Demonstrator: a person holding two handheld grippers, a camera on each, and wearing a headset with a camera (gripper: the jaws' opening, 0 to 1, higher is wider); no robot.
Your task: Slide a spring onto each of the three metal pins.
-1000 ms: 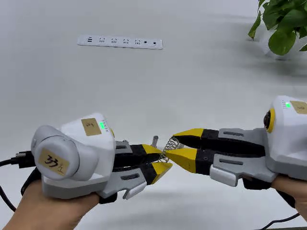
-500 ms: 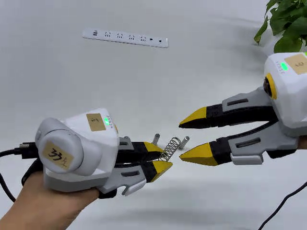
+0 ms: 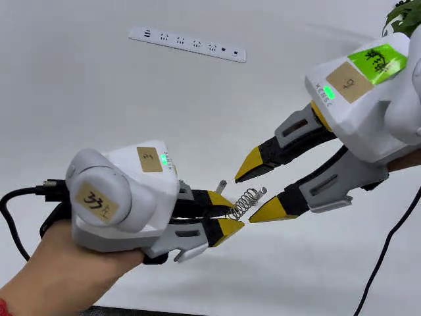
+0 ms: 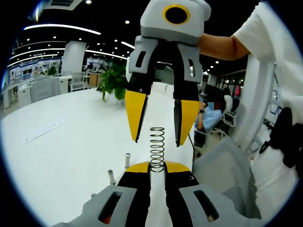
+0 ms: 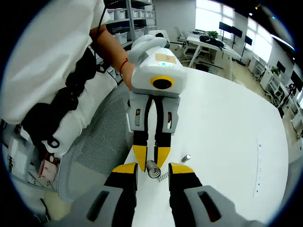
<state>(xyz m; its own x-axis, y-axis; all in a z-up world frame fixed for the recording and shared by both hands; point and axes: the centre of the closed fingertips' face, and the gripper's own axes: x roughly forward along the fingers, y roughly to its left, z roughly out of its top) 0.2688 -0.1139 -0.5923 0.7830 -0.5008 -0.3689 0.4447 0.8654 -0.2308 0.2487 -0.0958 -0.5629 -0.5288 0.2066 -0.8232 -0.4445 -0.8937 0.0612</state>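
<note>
Work piece: the spring (image 4: 157, 146), a thin wire coil, is held clear of the white worktop (image 3: 131, 99), its free end pointing to 12 o'clock in the left gripper view.
Left side: the left gripper (image 4: 157, 166) is pinched on the coil's bottom turns, yellow tips nearly meeting.
Right side: the right gripper (image 3: 244, 199) comes in from 2 o'clock in the head view. Its jaws are spread wide and hold nothing, one to each side of the coil's free end.
Targets: two short metal pins (image 4: 127, 160) stand upright on the worktop at 8 o'clock of the coil. A third cannot be made out for certain.
Feel: probably very light and springy. A hard squeeze could buckle it, and it may flick off smooth tips.
Grip point: lightly across the end turns, leaving open the end that meets a pin.
</note>
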